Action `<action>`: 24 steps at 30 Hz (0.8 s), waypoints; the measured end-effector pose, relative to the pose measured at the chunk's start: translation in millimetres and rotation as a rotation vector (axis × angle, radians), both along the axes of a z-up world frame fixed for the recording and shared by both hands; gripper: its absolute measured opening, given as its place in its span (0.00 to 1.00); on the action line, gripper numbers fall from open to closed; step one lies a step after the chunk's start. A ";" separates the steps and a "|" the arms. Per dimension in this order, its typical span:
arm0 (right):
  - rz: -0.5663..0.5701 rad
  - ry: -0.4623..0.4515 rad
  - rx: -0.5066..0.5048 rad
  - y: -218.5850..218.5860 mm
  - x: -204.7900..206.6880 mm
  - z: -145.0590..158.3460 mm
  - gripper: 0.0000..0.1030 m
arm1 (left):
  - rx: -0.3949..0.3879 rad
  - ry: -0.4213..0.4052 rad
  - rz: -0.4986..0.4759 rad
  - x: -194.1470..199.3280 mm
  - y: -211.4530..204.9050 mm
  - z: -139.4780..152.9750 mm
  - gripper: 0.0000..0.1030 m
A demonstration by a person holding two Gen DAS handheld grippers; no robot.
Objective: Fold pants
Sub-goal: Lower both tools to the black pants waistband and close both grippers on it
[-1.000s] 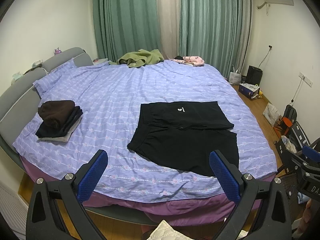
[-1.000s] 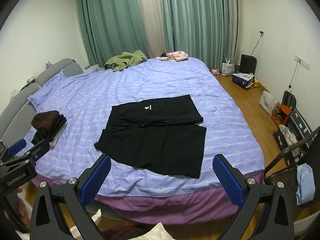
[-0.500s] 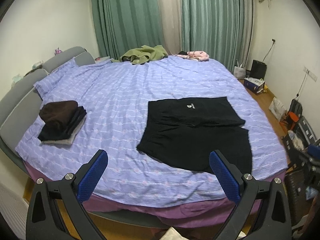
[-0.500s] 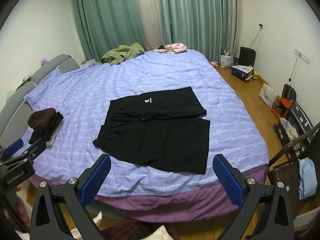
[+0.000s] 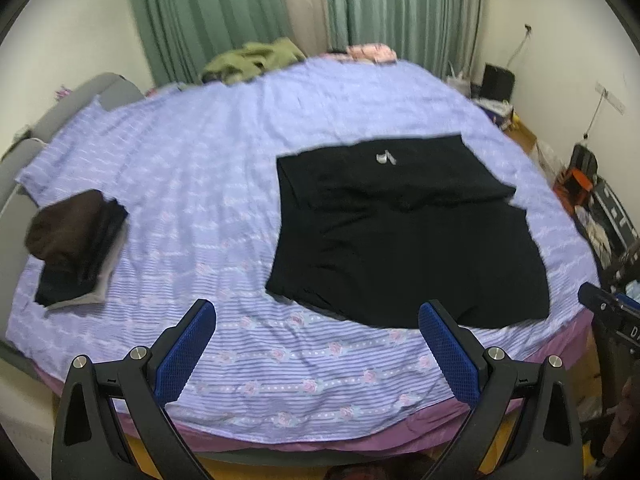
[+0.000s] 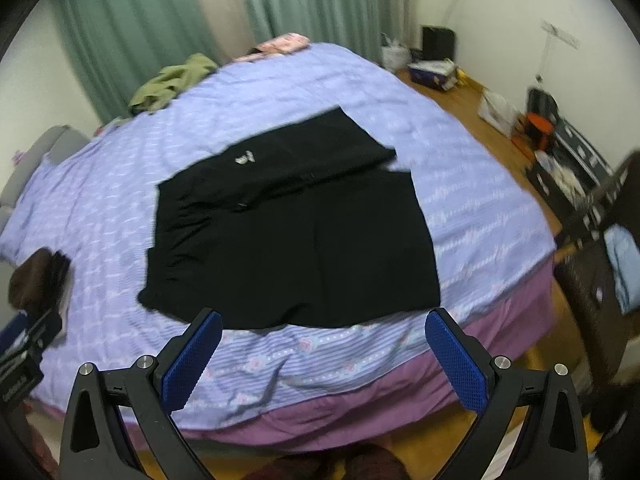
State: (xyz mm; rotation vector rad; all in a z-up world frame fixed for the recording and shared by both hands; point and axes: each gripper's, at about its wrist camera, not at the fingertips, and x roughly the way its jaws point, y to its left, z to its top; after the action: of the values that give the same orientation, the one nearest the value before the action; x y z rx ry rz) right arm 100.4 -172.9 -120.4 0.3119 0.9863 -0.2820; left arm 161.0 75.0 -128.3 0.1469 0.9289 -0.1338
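Note:
Black shorts (image 5: 400, 236) with a small white logo lie flat on the purple striped bed sheet (image 5: 224, 184), waistband to the left, legs to the right. They also show in the right wrist view (image 6: 288, 240). My left gripper (image 5: 316, 344) is open and empty, hovering over the bed's near edge, just short of the shorts' near hem. My right gripper (image 6: 324, 352) is open and empty, over the near edge in front of the shorts.
A stack of folded dark clothes (image 5: 76, 244) lies at the bed's left. A green garment (image 5: 252, 60) and a pink item (image 5: 370, 51) lie at the far side by the curtains. Bags, boxes and a chair (image 6: 560, 152) stand on the floor right.
Both grippers have moved forward and down toward the bed, so the shorts appear larger and closer. Both stay open and empty. The shorts have not moved.

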 end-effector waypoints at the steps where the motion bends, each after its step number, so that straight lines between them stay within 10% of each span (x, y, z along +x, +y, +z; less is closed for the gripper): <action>1: -0.026 0.015 0.003 -0.8 4.5 -10.4 1.00 | 0.004 0.014 0.000 8.4 1.5 -12.4 1.00; 24: -0.379 0.147 0.216 -67.1 45.9 -198.8 0.79 | -0.141 0.364 0.167 109.4 -7.1 -221.8 0.97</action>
State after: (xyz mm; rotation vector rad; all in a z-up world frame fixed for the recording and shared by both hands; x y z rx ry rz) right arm 146.3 -239.9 -319.2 0.6854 1.1025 -0.5505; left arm 270.4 68.0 -350.1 -0.0901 1.2855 -0.0716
